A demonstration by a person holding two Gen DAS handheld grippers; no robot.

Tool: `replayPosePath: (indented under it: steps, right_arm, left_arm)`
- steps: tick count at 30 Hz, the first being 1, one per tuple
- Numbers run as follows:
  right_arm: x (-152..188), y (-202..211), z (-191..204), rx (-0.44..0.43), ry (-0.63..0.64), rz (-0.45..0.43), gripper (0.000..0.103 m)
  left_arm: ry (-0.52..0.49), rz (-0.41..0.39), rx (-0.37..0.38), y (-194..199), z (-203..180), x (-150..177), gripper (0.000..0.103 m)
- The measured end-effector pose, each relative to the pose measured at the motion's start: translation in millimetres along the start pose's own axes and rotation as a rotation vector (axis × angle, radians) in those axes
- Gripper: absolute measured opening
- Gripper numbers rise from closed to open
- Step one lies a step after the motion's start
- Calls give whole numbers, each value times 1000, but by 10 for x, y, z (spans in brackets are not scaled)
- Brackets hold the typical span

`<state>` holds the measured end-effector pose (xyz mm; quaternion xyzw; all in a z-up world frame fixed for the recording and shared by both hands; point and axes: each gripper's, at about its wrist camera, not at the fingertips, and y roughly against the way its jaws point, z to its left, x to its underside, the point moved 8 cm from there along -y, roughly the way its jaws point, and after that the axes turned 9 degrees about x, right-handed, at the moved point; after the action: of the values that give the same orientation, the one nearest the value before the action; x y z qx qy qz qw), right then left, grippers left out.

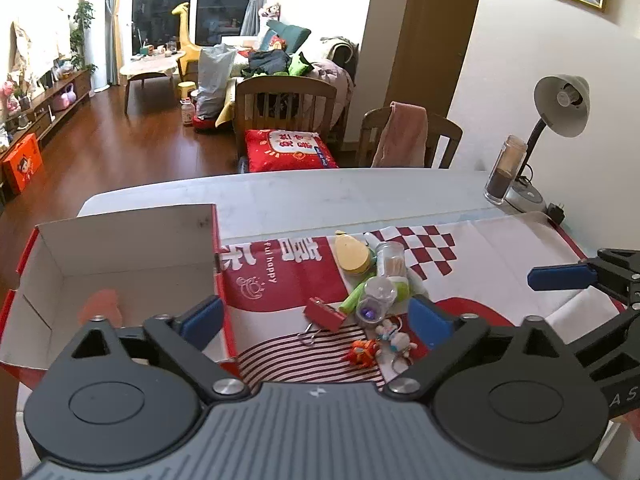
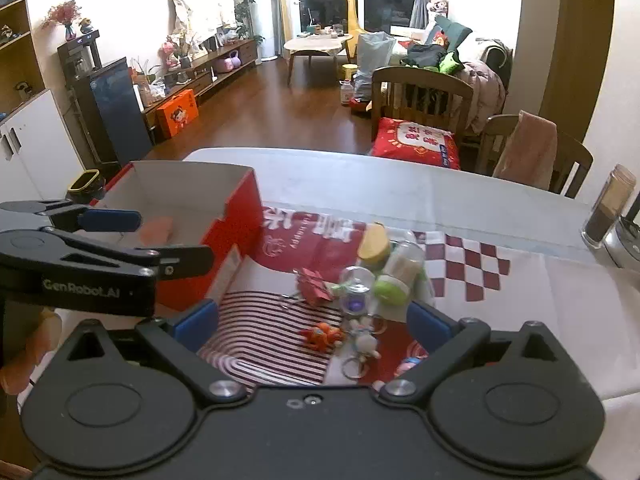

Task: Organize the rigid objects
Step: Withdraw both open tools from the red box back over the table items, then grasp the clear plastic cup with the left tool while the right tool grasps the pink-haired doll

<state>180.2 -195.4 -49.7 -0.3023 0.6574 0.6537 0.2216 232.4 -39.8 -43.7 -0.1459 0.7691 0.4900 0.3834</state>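
Small rigid objects lie in a loose pile on a red-and-white printed cloth spread over a pale table. At the left edge of the cloth stands an open red cardboard box with a white inside, and an orange-pink thing shows low in it. The left gripper hovers low between the box and the pile, jaws spread wide and holding nothing. Just right of the box lies a red binder clip, then a green tube, a clear round capsule and a yellow teardrop-shaped piece beside a clear jar of toothpicks. Nearer lie an orange figurine and a white keychain figure. The right gripper hangs over the same pile, jaws also wide apart and empty. At the far right stand a glass jar and a desk lamp. Behind the table are wooden chairs, a red cushion, dark wood flooring and a sofa heaped with clothes.
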Motion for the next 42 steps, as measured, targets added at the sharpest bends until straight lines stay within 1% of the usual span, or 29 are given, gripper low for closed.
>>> replayPosePath:
  steps: [4, 8, 11, 15, 18, 20, 22, 26, 28, 32, 34, 37, 42]
  right_arm:
    - [72, -35, -195, -4, -10, 9, 101]
    - [142, -75, -360, -6, -16, 14, 101]
    - [194, -117, -479, -7, -19, 25, 101]
    - [250, -165, -612, -10, -20, 38, 101]
    - [310, -208, -709, -12, -16, 45, 101]
    - [351, -254, -763, -7, -9, 50, 101]
    - [400, -303, -813, -3, -5, 57, 101]
    - [501, -436, -864, 3, 28, 63, 100]
    - [562, -524, -886, 5, 32, 81, 97]
    - [689, -721, -907, 6, 38, 119, 95]
    - [742, -829, -900, 10, 42, 135, 91]
    - [809, -985, -883, 15, 38, 166, 88]
    - [913, -1199, -805, 19, 39, 216, 83]
  left_arm:
    - [3, -3, 8, -131, -134, 28, 102]
    - [-9, -8, -7, -279, -246, 79, 103]
    - [-4, 20, -5, -406, -316, 141, 103]
    - [-10, 13, -33, -538, -367, 188, 103]
    - [-3, 18, -34, -655, -393, 233, 103]
    - [-2, 27, -28, -741, -413, 281, 103]
    - [7, 46, -37, -835, -421, 336, 103]
    - [25, 63, -39, -1006, -409, 408, 103]
    - [18, 69, -48, -1105, -397, 433, 103]
    - [16, 77, -63, -1275, -379, 436, 103]
    - [-1, 65, -71, -1359, -387, 398, 103]
    - [-41, 58, -114, -1507, -394, 363, 103]
    - [-75, 77, -121, -1744, -418, 357, 103]
